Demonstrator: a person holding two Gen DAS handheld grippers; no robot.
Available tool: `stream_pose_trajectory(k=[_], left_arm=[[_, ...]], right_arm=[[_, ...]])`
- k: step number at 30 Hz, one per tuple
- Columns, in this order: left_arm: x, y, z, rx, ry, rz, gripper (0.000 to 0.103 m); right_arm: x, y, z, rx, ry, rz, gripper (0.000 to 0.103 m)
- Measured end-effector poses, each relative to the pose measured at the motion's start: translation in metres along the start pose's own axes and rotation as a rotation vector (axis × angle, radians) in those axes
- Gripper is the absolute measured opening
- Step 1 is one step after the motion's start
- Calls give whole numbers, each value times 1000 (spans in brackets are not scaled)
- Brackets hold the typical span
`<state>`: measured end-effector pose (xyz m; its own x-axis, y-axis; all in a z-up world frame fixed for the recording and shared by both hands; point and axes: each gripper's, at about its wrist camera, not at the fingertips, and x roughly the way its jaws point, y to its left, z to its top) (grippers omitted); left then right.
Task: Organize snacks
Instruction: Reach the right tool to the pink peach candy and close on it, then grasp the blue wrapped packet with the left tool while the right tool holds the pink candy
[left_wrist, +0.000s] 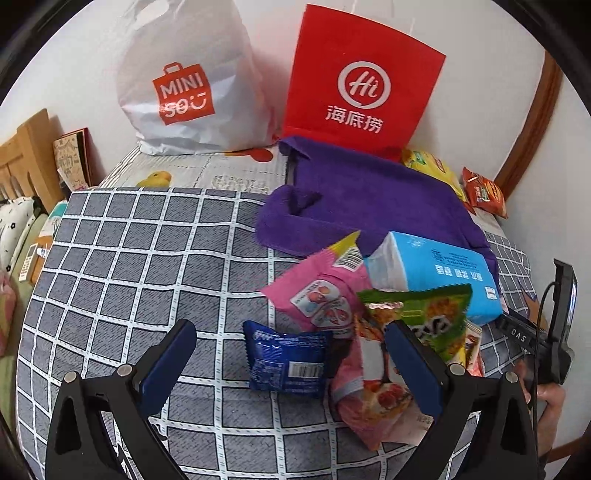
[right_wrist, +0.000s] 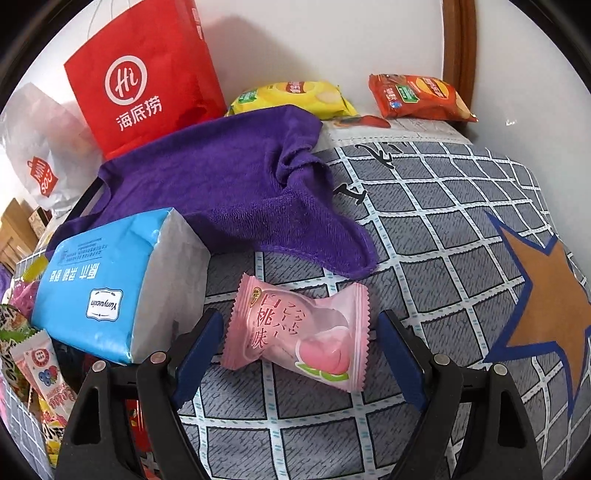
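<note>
In the left wrist view my left gripper (left_wrist: 291, 332) is open above the checked bedspread, its fingers either side of a small blue snack packet (left_wrist: 286, 360). To its right lies a pile: a pink packet (left_wrist: 321, 295), a green packet (left_wrist: 428, 314) and a pink-and-red packet (left_wrist: 373, 391). In the right wrist view my right gripper (right_wrist: 299, 325) is open around a pink peach-flavoured snack packet (right_wrist: 303, 336) lying on the bedspread, not touching it.
A blue tissue pack (right_wrist: 110, 280) (left_wrist: 436, 269) lies on a purple towel (right_wrist: 229, 181) (left_wrist: 369, 195). A red paper bag (left_wrist: 365, 81) (right_wrist: 144, 77) and a white plastic bag (left_wrist: 188, 81) lean on the wall. Yellow (right_wrist: 295, 96) and orange (right_wrist: 417, 96) chip bags lie far back.
</note>
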<state>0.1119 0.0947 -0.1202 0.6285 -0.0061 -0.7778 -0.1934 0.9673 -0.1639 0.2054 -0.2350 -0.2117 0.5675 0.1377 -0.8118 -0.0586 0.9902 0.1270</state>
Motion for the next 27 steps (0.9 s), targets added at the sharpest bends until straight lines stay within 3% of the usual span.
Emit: stream_pose_trajectory(k=[4,7,22,27], left_arm=[[-1,9,-2,-20,-6,-13,102],[-2,15,-5,-18,-4,-11,102],[22,36,-16,-10,71,-19,102],[34,33,-20,5,89,-82,102]], right_arm=[[-1,5,-4,-75,-3,-47,66],[-9,2,-5,-62,-7,-40,60],[-50,8,-24,-103,-56,-62,60],[-60,14,-36,-141,-49,-84,60]])
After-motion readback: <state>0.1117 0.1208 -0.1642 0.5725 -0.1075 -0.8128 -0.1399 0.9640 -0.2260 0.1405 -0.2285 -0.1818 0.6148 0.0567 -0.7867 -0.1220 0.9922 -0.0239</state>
